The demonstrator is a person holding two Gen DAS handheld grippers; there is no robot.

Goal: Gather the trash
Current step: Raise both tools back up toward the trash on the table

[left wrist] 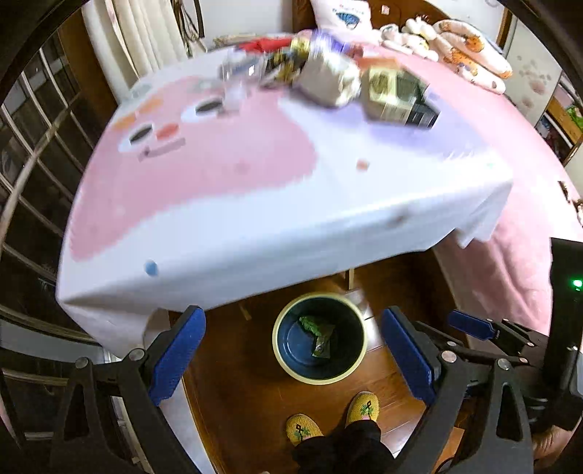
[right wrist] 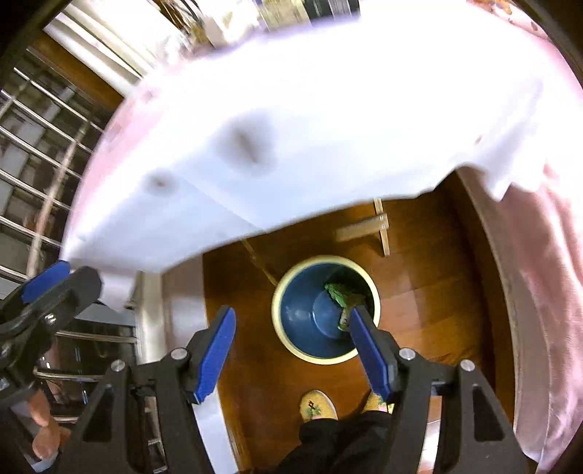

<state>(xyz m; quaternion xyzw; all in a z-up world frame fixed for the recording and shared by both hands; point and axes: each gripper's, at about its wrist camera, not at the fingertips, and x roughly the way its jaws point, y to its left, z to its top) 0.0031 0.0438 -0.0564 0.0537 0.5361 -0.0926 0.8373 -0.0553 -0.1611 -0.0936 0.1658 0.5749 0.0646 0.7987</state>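
A home bedroom. A bed (left wrist: 517, 255) under a pink sheet fills the 3 o'clock side, with plush toys (left wrist: 455, 40) and a pillow (left wrist: 342, 14) heaped at 1 o'clock. The counter (left wrist: 255, 189) wears a pink-and-white cartoon cloth. Light curtains (left wrist: 127, 36) hang at 11 o'clock, the floor (left wrist: 247, 393) is polished wood, and a person's slippered feet (left wrist: 302, 430) stand at 6 o'clock.

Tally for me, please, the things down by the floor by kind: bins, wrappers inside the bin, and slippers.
Bin: 1
Green wrappers in the bin: 2, as far as I can tell
Yellow slippers: 2
Total: 5
The trash pile up on the table is too blurred to count.
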